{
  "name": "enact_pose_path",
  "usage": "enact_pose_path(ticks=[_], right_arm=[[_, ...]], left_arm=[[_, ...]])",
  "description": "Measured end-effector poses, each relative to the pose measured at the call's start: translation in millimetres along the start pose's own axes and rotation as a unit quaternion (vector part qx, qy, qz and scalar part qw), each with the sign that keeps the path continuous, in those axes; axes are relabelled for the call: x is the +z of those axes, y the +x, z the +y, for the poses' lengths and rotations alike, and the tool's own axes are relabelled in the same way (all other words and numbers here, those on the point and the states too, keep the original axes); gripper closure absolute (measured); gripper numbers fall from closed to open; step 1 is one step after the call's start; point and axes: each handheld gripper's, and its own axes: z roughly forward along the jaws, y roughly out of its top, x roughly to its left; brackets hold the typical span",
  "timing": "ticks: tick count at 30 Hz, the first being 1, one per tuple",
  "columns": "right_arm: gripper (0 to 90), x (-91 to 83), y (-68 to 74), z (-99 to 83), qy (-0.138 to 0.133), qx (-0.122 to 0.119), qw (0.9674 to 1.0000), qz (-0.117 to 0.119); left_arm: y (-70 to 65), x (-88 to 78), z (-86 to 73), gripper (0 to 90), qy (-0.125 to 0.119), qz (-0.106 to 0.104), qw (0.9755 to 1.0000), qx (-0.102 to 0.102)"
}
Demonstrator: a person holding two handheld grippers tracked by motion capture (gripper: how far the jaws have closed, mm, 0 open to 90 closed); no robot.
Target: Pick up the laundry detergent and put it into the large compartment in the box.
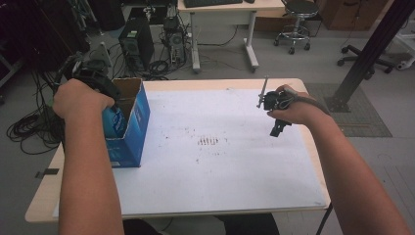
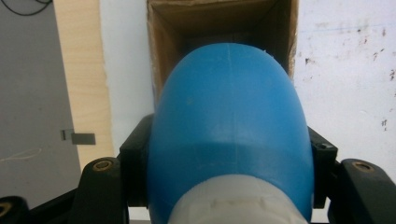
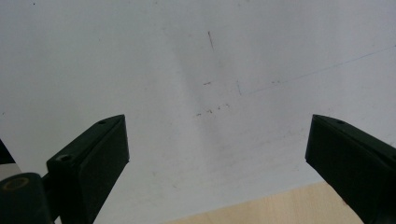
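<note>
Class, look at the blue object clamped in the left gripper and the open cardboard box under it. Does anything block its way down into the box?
Nothing visible does. The left gripper holds the blue object directly over the box, whose top is open, and what shows of the inside looks bare. The right gripper hangs open over the white table sheet, well away.

High view above the table (image 1: pixel 220 186); gripper views close, downward, sharing its white sheet (image 3: pixel 196 70).
</note>
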Motion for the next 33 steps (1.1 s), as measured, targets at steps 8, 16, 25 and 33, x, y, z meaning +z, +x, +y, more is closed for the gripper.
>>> enact_pose_path(ticks=[8,16,25,33], right_arm=[[6.1,0.2,0.9,0.9,0.001,-0.002,1.0,0.0],[6.1,0.9,1.4,1.7,0.004,-0.002,1.0,0.0],[6.1,2.1,2.3,3.0,0.008,-0.003,1.0,0.0],[6.1,4.4,1.8,3.1,0.01,-0.003,1.0,0.0]], left_arm=[[1.2,19.2,-1.4,38.0,0.006,-0.002,1.0,-0.001],[4.9,38.4,-3.2,38.0,0.008,-0.003,0.9999,-0.006],[5.3,57.0,-3.2,38.0,0.017,-0.005,0.9998,-0.006],[1.1,64.9,-1.0,38.0,0.021,0.002,0.9998,0.001]])
